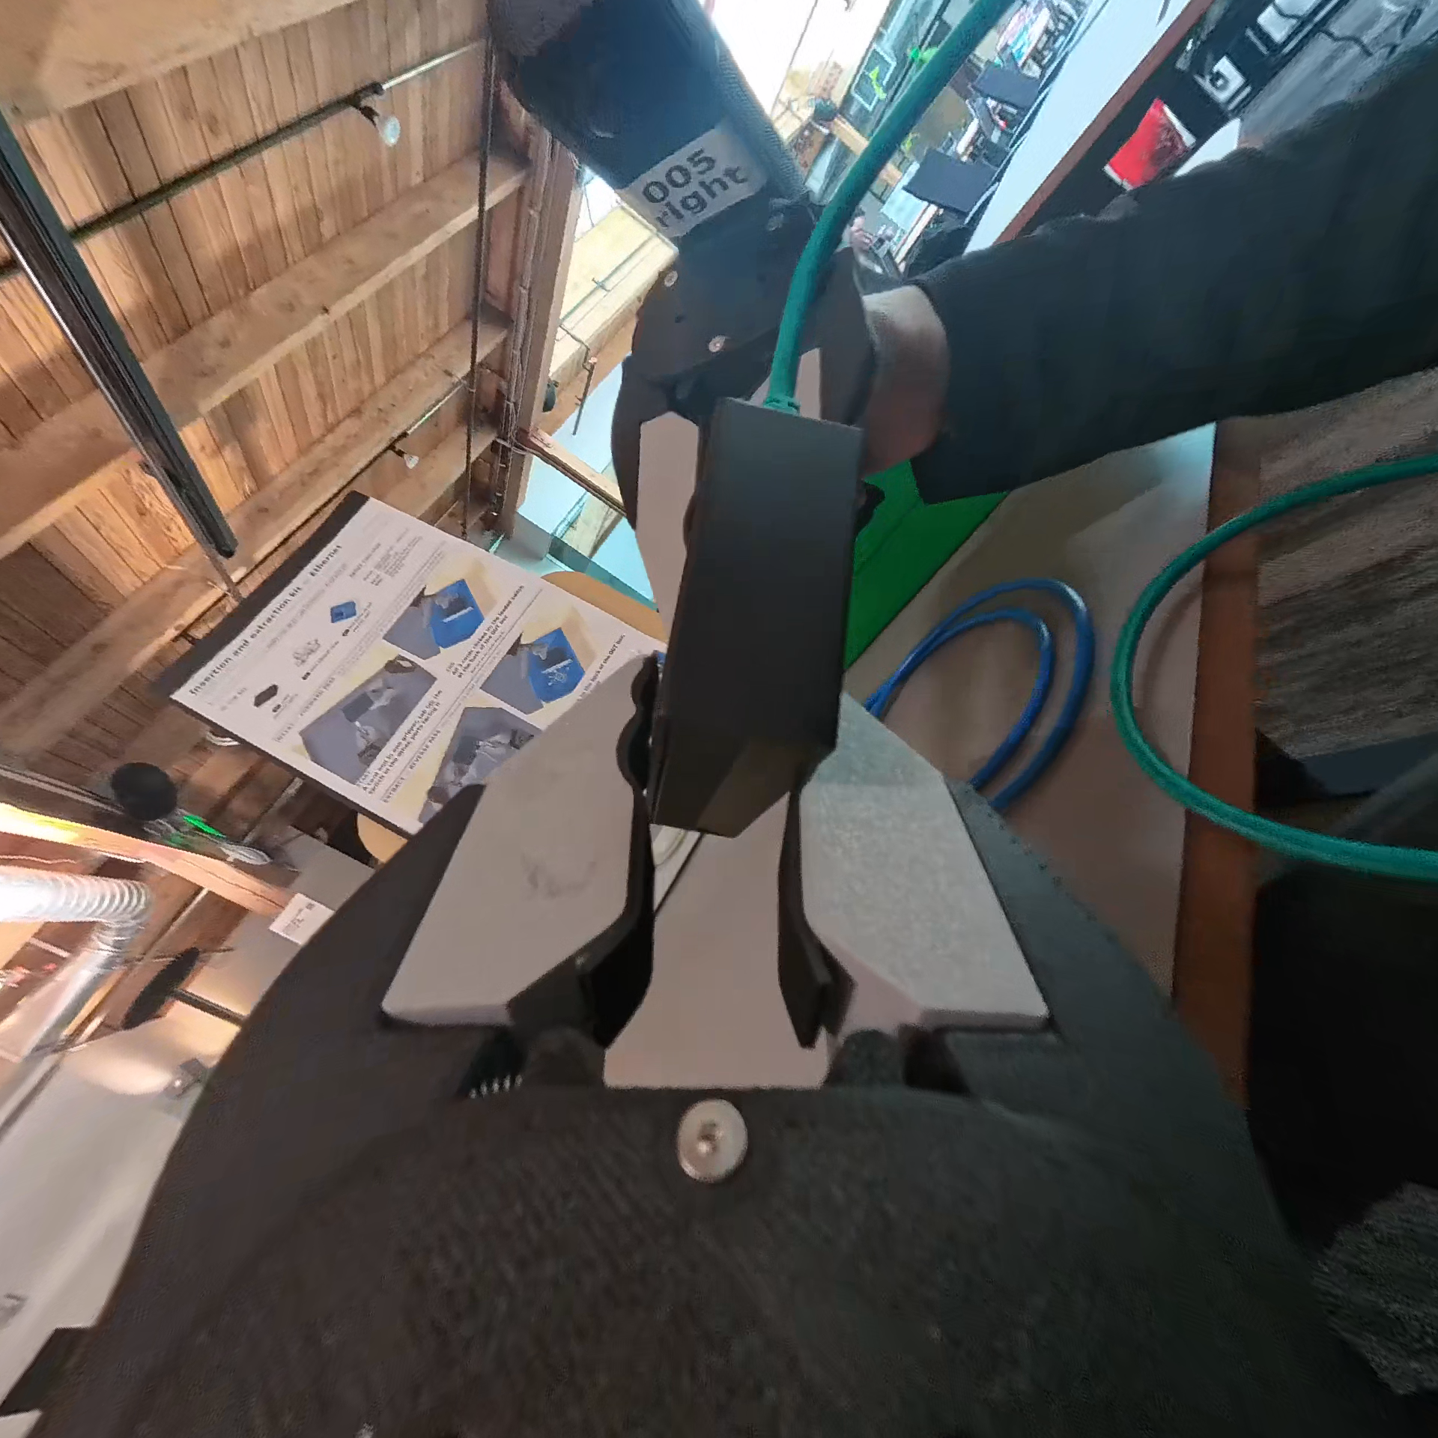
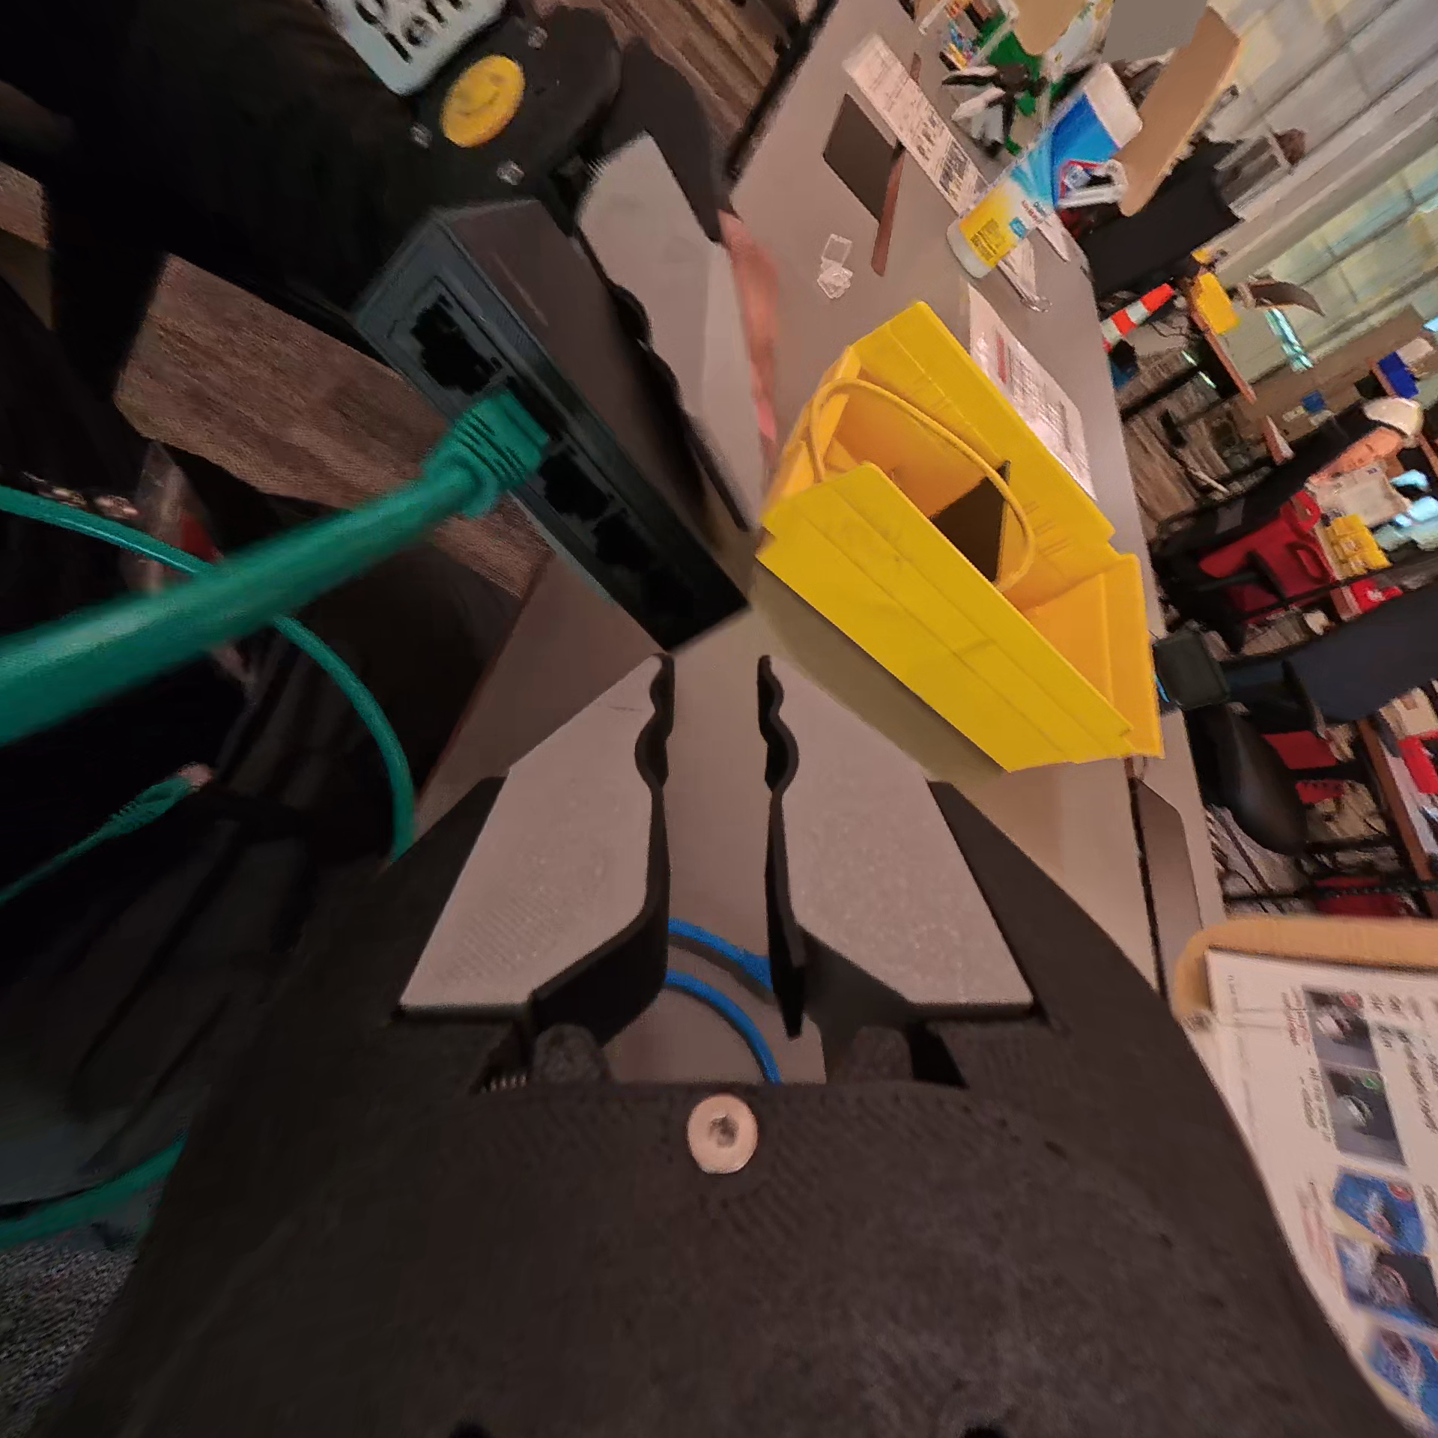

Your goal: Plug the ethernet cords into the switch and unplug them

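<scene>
Because the left gripper [image 1: 720,747] pinches only the switch [image 1: 759,607] end while the right gripper [image 2: 712,700] stands spread and empty, the plugged green cord [image 2: 257,576] could twist the switch loose.

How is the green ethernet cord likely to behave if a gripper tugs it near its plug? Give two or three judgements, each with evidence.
The green ethernet cord looks floppy: it hangs in loose loops. Its plug sits in the switch, so a tug would probably drag the switch too. The left gripper clamps one end, so the switch may pivot.
</scene>
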{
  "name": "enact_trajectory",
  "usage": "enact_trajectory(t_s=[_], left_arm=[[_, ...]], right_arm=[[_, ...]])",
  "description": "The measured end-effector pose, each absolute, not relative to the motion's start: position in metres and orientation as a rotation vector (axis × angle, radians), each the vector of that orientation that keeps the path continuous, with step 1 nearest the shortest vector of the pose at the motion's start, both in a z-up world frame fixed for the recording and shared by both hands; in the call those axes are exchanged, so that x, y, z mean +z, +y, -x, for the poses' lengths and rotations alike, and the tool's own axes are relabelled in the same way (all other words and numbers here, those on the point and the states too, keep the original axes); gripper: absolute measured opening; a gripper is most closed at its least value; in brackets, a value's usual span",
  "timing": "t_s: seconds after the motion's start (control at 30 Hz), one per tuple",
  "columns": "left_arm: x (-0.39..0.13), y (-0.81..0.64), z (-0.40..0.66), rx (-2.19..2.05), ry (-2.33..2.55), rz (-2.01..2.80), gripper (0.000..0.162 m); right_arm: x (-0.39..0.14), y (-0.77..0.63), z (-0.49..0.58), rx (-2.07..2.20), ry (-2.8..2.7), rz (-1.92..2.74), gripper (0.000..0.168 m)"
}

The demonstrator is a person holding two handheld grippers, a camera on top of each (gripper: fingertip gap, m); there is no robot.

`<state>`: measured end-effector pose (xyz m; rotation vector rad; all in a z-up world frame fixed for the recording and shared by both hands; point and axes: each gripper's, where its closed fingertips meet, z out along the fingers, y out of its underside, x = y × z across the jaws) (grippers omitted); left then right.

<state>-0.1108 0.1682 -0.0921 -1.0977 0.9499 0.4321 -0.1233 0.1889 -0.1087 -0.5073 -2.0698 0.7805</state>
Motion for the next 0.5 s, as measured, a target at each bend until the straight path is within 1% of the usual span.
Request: enact_trajectory(t_s=[0.1,0.13,0.2,0.3,0.4,0.5], left_arm=[[-0.087,0.165,0.114,0.471,0.950,1.056,0.031],[-0.086,0.165,0.115,0.485,0.950,1.049,0.031],[-0.085,0.166,0.117,0.528,0.950,1.028,0.031],[-0.091,0.168,0.120,0.670,0.990,0.977,0.030],[-0.098,0.171,0.121,0.753,1.017,0.946,0.030],[-0.101,0.171,0.121,0.710,1.007,0.954,0.030]], right_arm=[[-0.105,0.242,0.126,0.742,-1.973,0.729,0.016],[-0.112,0.268,0.128,0.719,-1.945,0.875,0.019],[-0.140,0.321,0.130,0.639,-1.894,1.231,0.033],[-0.196,0.379,0.124,0.467,-1.820,1.675,0.033],[-0.232,0.401,0.124,0.464,-1.763,1.861,0.033],[-0.242,0.410,0.124,0.498,-1.714,1.929,0.039]])
